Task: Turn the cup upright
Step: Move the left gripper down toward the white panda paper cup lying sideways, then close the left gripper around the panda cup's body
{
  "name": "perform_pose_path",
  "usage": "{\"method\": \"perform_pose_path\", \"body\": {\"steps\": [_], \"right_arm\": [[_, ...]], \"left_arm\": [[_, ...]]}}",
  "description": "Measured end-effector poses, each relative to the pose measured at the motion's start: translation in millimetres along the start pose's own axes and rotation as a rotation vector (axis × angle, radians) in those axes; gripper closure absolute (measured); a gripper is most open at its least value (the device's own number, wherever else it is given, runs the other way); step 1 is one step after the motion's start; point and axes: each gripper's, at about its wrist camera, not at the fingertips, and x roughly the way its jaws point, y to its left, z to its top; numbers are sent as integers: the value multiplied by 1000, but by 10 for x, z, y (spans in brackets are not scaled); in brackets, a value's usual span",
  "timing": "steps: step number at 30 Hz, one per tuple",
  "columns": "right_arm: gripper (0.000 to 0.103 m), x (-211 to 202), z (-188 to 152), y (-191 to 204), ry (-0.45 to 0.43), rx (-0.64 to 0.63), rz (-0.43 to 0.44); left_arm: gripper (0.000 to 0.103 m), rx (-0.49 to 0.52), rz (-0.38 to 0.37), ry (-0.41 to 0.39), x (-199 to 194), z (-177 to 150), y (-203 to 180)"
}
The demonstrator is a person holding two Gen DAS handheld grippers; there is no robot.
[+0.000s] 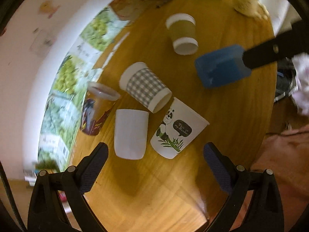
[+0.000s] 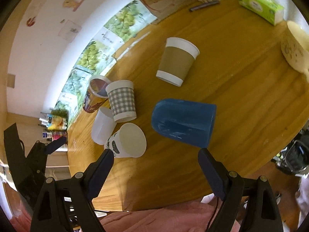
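A blue cup lies on its side on the round wooden table, just ahead of my open right gripper; it also shows in the left wrist view. A panda-print cup, a plain white cup, a grey checked cup, a brown-sleeved cup and a dark printed cup stand or lie nearby. My left gripper is open and empty, just short of the white and panda cups.
A green tissue box and a cream mug sit at the table's far side. Fruit-print papers line the left edge by the wall. A pink cloth lies below the near table edge.
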Motion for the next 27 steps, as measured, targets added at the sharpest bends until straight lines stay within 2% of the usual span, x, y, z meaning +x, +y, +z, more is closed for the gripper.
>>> {"method": "perform_pose_path", "body": {"steps": [6,11,14,21,27], "right_arm": [[14,70,-51,-101,15,73,-2],[13,144,-97,-188,41,121,2],[14,170,-107,-232,55,149,12],[14,194,-111,-319,68,193,9],[14,203,-108,-346,71,209,7]], "left_arm": [[4,108,-39,15,186,16,-105],[4,156,-108,13,331,45,-174],[9,197,-133,3,396,54,-235],[12,238,-173,16,554,120,-315],[14,230,-191,22,710,199,-299]]}}
